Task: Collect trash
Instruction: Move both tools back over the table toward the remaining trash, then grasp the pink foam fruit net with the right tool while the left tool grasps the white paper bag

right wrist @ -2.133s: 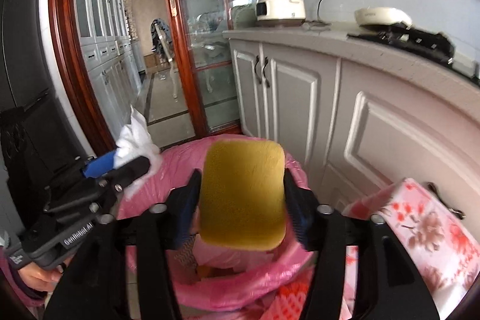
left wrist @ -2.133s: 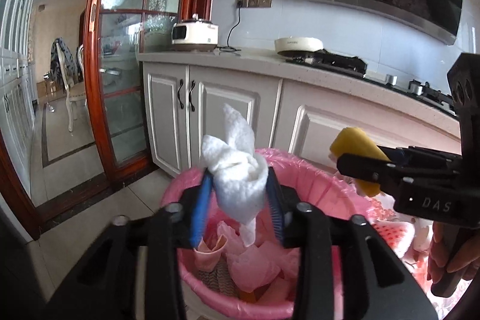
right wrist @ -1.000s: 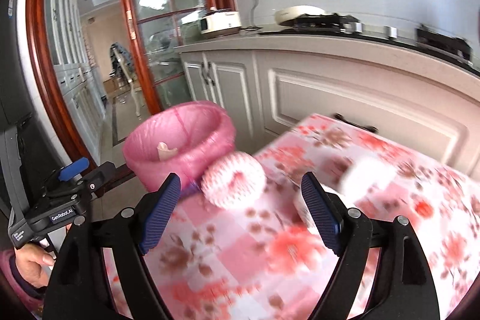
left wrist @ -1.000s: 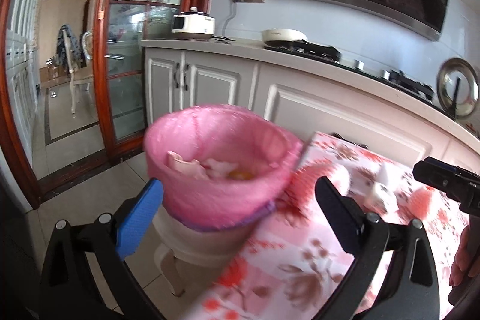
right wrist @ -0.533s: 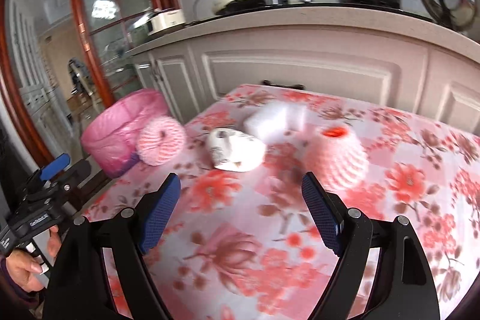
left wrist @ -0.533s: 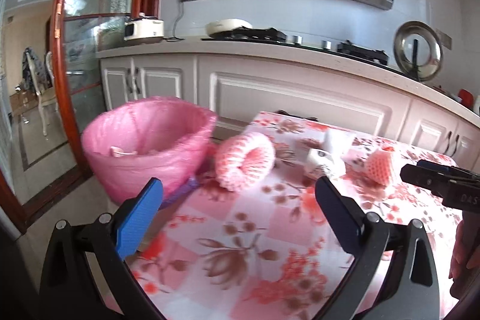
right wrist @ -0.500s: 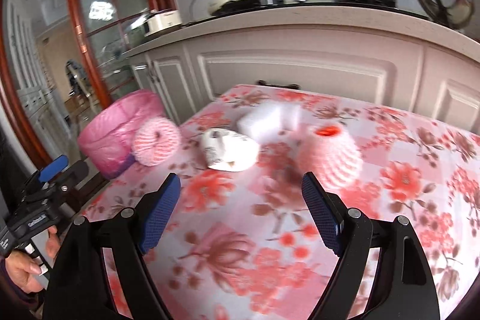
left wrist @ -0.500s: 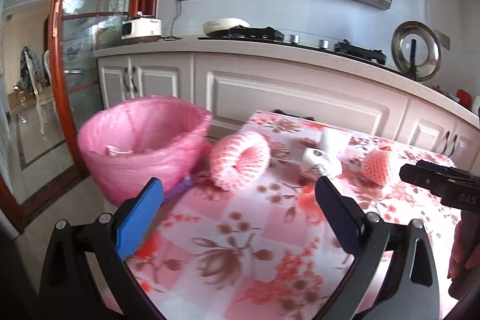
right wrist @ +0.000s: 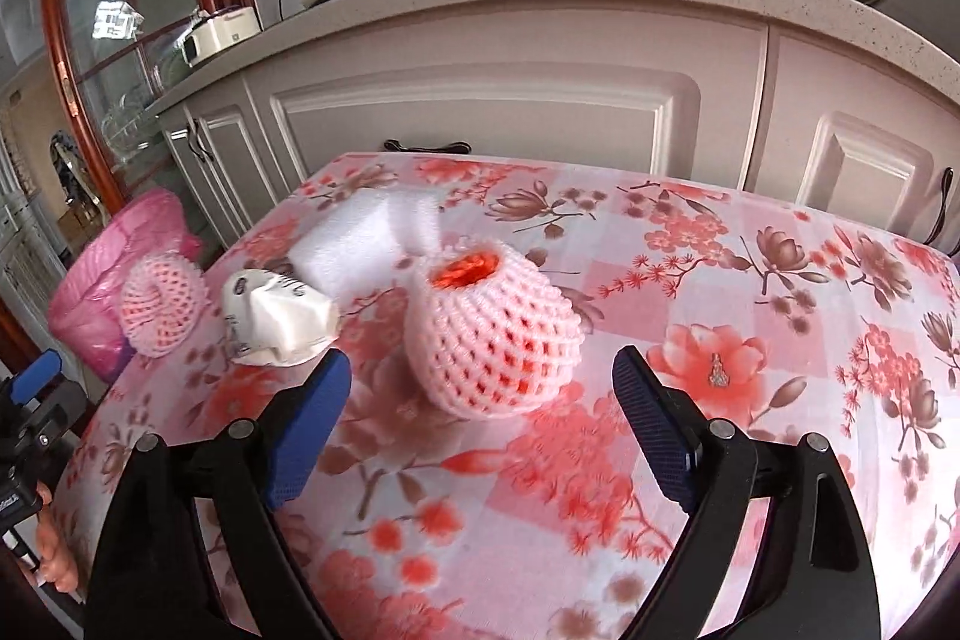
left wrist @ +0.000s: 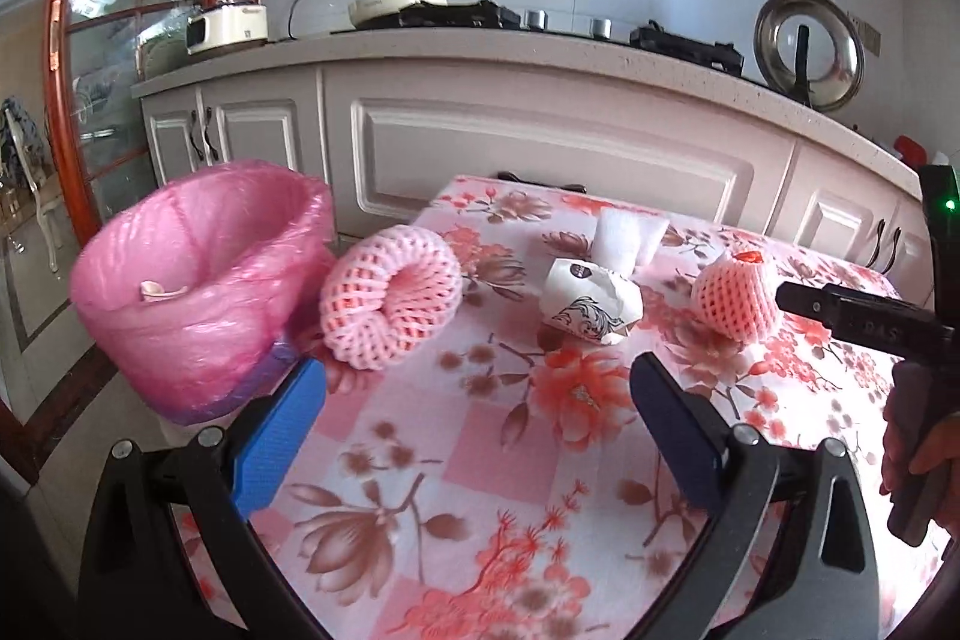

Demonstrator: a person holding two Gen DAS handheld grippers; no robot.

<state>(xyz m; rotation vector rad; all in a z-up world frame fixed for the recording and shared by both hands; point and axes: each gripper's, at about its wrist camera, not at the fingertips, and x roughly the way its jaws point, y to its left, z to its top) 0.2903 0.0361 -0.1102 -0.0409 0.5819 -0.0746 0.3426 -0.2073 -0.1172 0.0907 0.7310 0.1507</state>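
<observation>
Right tool (right wrist: 483, 388) opening, empty; two foam nets (right wrist: 492, 334) (right wrist: 161, 305), one bin (left wrist: 198, 280).

Both wrist views look forward and down over the flowered surface (left wrist: 504, 466) toward the far cabinets (right wrist: 480, 112); the right sits nearer, and the 2 share the pink-lined bin (left wrist: 198, 292) at left.

Left gripper (left wrist: 477, 403) hangs over the floral tablecloth (left wrist: 480, 490), blue pads (left wrist: 276, 436) wide apart, nothing between them. Just ahead lies a pink foam net ring (left wrist: 390, 298), touching the pink-bagged trash bin (left wrist: 198, 286) at the table's left edge. Right of the ring sits a crumpled printed paper wrapper (left wrist: 591, 301), a white foam piece (left wrist: 627, 241) just behind it. Further right stands a foam-netted fruit (left wrist: 735, 295), the right gripper (left wrist: 864, 319) reaching in beside it, hand (left wrist: 918, 454) on its grip.
</observation>
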